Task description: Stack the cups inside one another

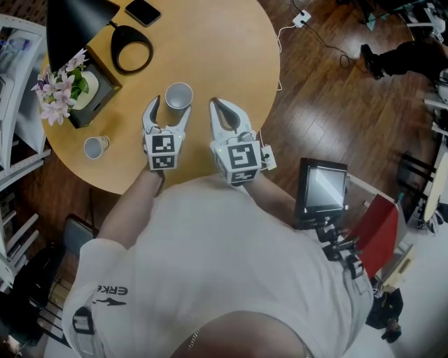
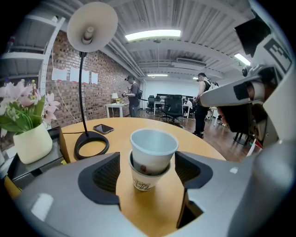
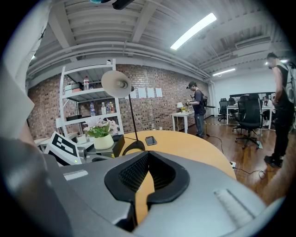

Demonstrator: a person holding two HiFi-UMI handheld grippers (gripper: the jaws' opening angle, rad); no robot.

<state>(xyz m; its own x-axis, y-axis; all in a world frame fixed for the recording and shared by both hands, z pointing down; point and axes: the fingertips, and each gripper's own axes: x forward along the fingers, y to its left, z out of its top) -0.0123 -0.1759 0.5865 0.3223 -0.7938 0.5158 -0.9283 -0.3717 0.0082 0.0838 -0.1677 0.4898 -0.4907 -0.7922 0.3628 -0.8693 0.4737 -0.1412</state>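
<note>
Straddling stacked cups [image 2: 150, 159], left claw [image 1: 171, 106] gapes; right claw [image 1: 215, 103] closed; spare cup [image 1: 94, 147] perhaps tipped.

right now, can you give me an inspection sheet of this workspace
surface: round wooden table
job's things: nested cups, two, upright between the jaws of the left gripper; third cup apart, near the table's left edge
clutter: black lamp, phone, flower pot
grippers: left gripper open around the nested cups, not touching; right gripper shut, empty
cables: white cable and plug on the floor beyond the table
surroundings: wood floor, shelves at left, monitor at right, people far off
</note>
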